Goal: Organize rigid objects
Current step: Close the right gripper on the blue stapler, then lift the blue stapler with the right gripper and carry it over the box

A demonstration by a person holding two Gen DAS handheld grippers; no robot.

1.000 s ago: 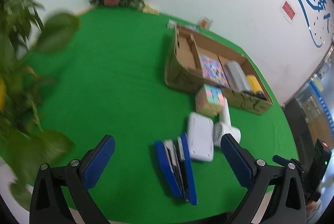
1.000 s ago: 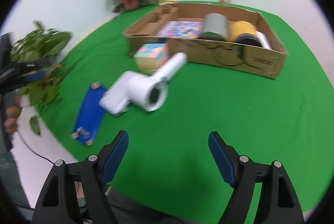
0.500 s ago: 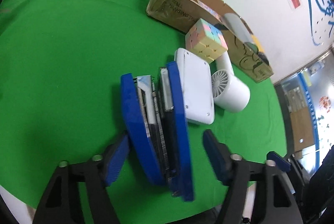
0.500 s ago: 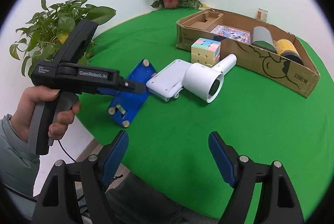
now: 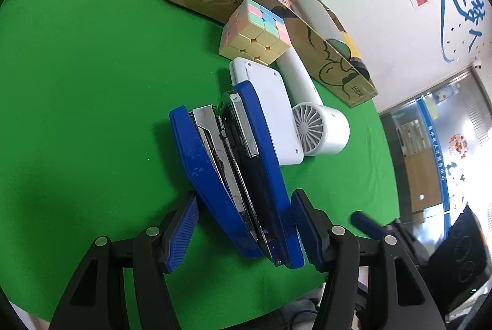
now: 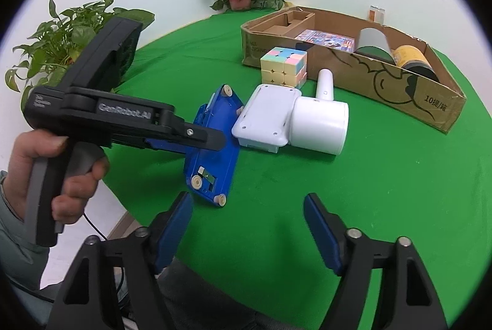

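Since the blue stapler [image 5: 233, 176] lies on its side near the desk's [image 5: 92, 84] front edge, left tool [image 5: 243, 225] straddles its rear end, pads apart w/ a gap left, not yet clamped. Right tool [image 6: 249, 219] hovers spread, empty. Box [image 6: 399, 78] waits at the far edge, prob. the destination.

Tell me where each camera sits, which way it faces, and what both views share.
Left wrist: sits on the left gripper, looking forward and down at the blue stapler between its fingers; its own black arms show.
Right wrist: sits on the right gripper, facing across the green table toward the cardboard box; the person's left hand shows.
Shared: stapler, puzzle cube, white fan, box.
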